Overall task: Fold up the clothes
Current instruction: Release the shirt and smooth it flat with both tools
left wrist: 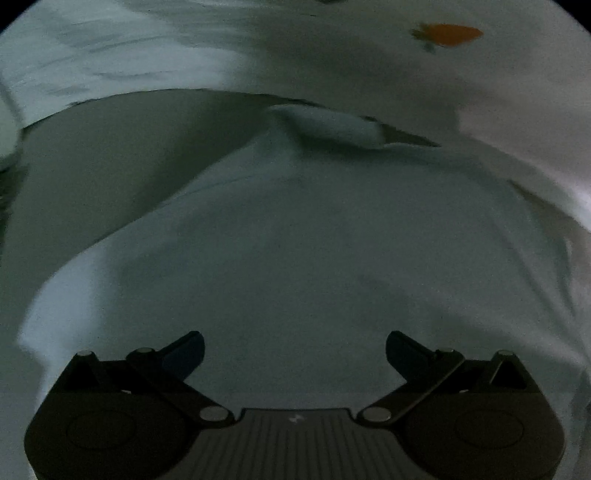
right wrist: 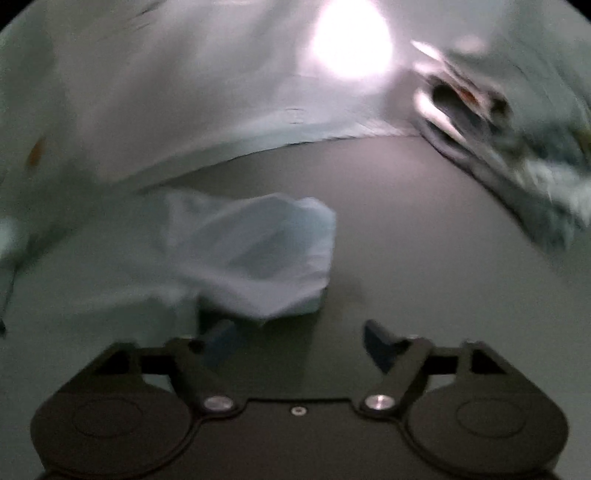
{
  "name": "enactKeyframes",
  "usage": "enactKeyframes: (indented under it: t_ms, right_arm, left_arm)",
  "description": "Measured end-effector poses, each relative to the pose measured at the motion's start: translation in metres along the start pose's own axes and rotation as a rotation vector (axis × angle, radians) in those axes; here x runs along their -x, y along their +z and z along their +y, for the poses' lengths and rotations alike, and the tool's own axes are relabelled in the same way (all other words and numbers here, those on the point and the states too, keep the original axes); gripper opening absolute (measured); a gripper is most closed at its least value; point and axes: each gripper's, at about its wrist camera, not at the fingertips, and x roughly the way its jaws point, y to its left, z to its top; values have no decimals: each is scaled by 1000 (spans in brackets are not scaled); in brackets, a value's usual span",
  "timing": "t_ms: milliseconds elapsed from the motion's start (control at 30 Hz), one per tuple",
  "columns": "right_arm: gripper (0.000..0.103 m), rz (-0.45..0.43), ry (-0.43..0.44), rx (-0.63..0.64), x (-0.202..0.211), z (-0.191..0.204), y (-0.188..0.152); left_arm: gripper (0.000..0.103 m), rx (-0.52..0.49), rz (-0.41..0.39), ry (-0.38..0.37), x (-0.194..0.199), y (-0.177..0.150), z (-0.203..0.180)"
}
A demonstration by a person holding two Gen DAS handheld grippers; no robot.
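Fabric, pale and smooth, fills nearly all of the dim left wrist view: a white garment (left wrist: 314, 240) lies spread under the left gripper (left wrist: 294, 350), whose two dark, angular fingers stand wide apart with only cloth showing below the gap and nothing pinched between them. Just past the fingers the cloth is flat with soft, shallow creases; farther on, one diagonal edge runs up toward a small, thick rolled fold (left wrist: 332, 127) that looks like a cuff or collar, though the blur keeps that uncertain. Left of that fold a bare wedge of matte grey table (left wrist: 103, 155) shows, and beyond it more pale cloth stretches across, carrying a small orange carrot-shaped print (left wrist: 448, 34) far from the gripper. In the right wrist view, which is also dark and smeared, the right gripper (right wrist: 299, 345) is likewise spread wide, its black linkage arms splayed and its jaws empty over the grey table (right wrist: 406, 240). Just ahead of its left finger sits a crumpled, pale blue-white sleeve end (right wrist: 266, 254), bunched into soft angular pleats and resting on the table, close to the finger but not gripped. Beyond the sleeve a curved hem of the same pale cloth crosses the view, with a bright glare spot (right wrist: 351, 44) on it farther off. To the far right of the sleeve lies a blurred heap of other clothes (right wrist: 509, 136), striped and rumpled.
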Motion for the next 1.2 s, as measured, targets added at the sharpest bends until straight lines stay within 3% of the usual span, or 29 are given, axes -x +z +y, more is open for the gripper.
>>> enactKeyframes:
  t_ms: [133,400,533,700,867,1000,1100,1200]
  right_arm:
    - [98,-15,66,99,9,29,-20]
    - [102,-38,188,205,14,94,-70]
    - [103,-73,141,238,4,111,-89]
    - [103,-140,114,202,6,116,-99]
    - [103,-147,114,197,6,116,-99]
    - [103,-147,113,196,6,115,-100]
    - [103,-147,111,195,5,115,-101]
    - [103,-146,107,194,5,116,-101]
  left_arm:
    - [103,26,-10,53,22,-31,42]
    - [103,87,10,65,39,-74,106]
    - [103,38,-10,59,34,-73,108]
    - [101,-144,-80,58,26,-71,90]
    - [86,-388,-165,16,19,-71,70]
    - [84,-547,-229,-18,12,-72,61]
    - [79,-543,-234,-77,7,-63,68]
    - [51,-457,-214,-167,3,-54,82]
